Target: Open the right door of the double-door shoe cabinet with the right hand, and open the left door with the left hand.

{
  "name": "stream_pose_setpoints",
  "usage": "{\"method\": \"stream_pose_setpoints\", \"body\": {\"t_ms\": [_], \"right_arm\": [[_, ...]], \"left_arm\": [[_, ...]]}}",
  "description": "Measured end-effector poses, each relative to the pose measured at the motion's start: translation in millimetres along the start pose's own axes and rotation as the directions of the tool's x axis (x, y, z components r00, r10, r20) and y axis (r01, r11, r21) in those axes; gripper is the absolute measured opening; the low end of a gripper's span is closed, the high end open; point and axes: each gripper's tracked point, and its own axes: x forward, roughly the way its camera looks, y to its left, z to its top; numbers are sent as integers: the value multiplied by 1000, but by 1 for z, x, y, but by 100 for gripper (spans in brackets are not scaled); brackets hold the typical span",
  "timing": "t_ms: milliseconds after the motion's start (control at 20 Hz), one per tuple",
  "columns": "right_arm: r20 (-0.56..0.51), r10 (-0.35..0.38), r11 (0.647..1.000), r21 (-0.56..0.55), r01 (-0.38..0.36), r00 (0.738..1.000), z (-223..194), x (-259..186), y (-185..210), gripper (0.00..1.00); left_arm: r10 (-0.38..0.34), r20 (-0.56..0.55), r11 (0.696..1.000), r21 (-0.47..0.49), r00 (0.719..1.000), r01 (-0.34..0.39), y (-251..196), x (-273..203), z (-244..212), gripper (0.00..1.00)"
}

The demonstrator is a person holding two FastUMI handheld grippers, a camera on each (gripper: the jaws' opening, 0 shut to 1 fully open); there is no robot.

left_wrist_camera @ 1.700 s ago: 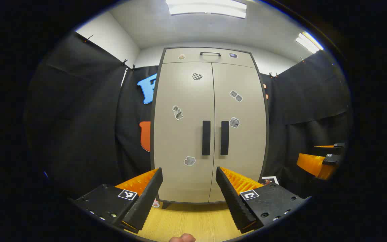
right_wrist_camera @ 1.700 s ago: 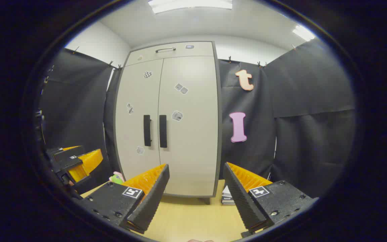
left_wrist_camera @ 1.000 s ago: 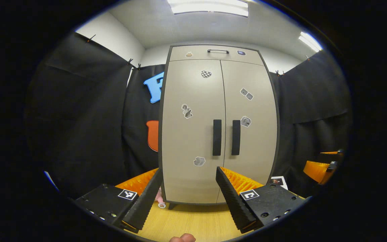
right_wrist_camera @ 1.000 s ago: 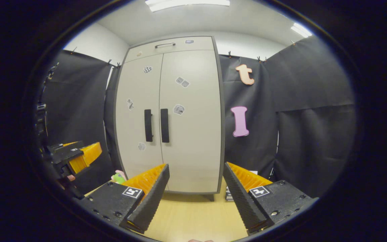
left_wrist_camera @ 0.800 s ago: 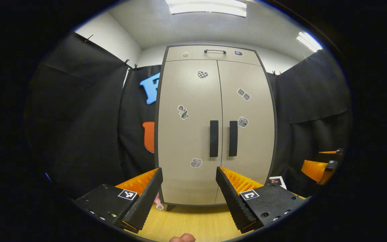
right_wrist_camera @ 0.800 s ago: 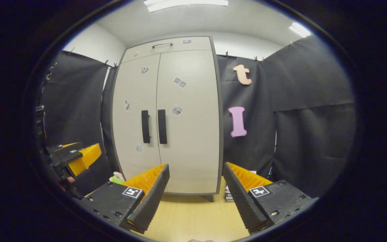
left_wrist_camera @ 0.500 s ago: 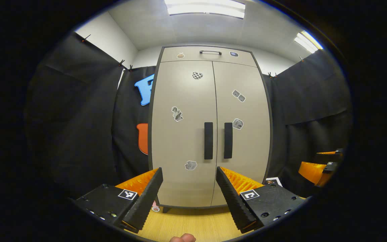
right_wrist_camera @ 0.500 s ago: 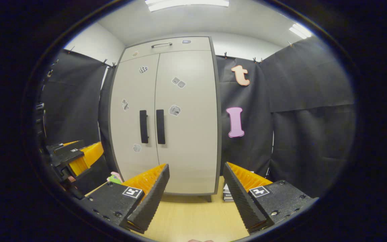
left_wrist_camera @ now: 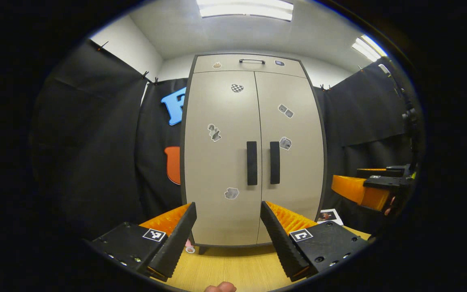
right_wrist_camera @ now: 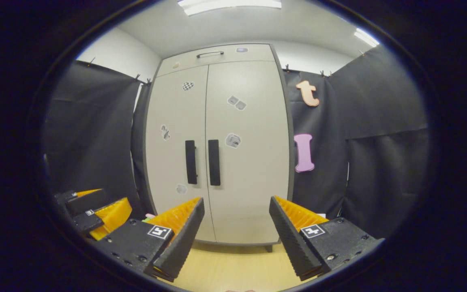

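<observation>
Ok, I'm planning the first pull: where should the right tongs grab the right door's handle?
Probably grip the right door's handle mid-length, coming straight at the front. It is a narrow upright bar, so the open right tongs should straddle it sideways. The left door's handle sits close beside it, so centre carefully.

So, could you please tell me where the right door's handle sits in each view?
Left gripper view: the right handle is just right of centre, above the left gripper.
Right gripper view: the right handle is left of centre, above the right gripper.
Shared landmark: the sticker up and right of it.
</observation>
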Motion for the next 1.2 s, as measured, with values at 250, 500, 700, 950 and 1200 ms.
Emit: {"method": "stream_pose_setpoints", "body": {"t_ms": [250,500,700,950,1200], "right_arm": [[18,17,1000,-18,-17,1000,25,73,24,96],[-8,9,999,-31,-9,1000,27,138,43,100],[-37,-20,1000,4,20,999,24,181,44,96],[-51,-48,998,32,49,998,19,213,40,93],[-34,-66,998,-7,65,997,22,220,40,82]], "left_arm": [[11,6,1000,25,1000,-11,9,-6,-3,95],[9,-11,1000,18,1000,-8,12,-13,-14,95],[15,-30,1000,15,999,-15,17,-13,-23,95],[50,-43,999,22,998,-49,35,-10,-32,95],[69,-61,998,11,996,-69,46,0,-39,95]]}}
